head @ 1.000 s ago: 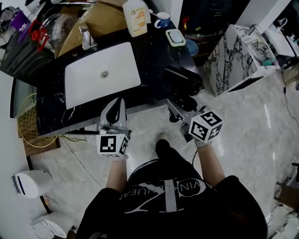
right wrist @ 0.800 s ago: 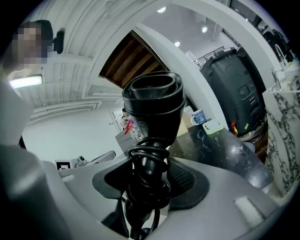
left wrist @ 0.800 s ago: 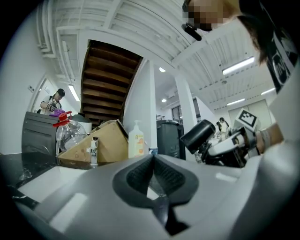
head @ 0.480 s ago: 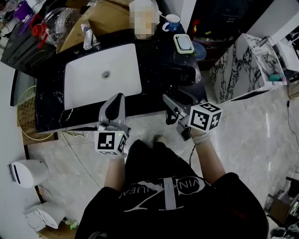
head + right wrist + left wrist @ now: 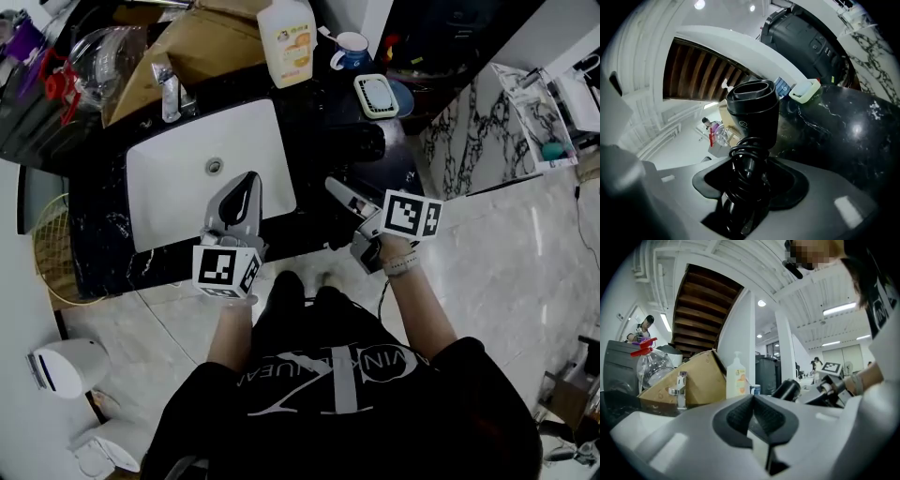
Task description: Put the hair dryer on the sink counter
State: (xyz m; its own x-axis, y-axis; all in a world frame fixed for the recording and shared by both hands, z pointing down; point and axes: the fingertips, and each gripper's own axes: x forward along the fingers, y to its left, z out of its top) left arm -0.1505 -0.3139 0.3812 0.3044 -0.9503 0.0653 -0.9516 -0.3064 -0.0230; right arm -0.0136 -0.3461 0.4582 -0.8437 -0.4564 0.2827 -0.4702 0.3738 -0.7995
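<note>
Over on the left, the left tool (image 5: 246,180) hung above the front of the sink (image 5: 169,178) with its jaws pressed together and nothing between them, so it looked to have no part in this step. The sink sat in a black marbled desk (image 5: 103,220), with a faucet (image 5: 169,77), a cardboard box (image 5: 197,42) and a pump bottle (image 5: 288,30) crowding the back. To the right of the sink, the right tool (image 5: 749,183) was clamped on the handle of the hair dryer (image 5: 752,112), and the dryer hung out over the right end of the desk, between the sink and a soap dish (image 5: 376,95). I could not tell whether it was touching the surface or was just above it. To me this looked like the last stretch of the carry, with the set-down not yet done. The next move, I'd say, called for lowering the dryer onto the bare patch of desk well in from the front edge, then opening the jaws only once its weight was resting there. The dryer itself was matt black all over, with a short, fat barrel ending in a rounded mouth and a small pale mark on its side. Its cord (image 5: 743,159) was wound in tight loops around the handle, right where the jaws gripped. That round barrel would probably want to roll if laid on its side, and against the dark desk it was hard to pick out from above.
</note>
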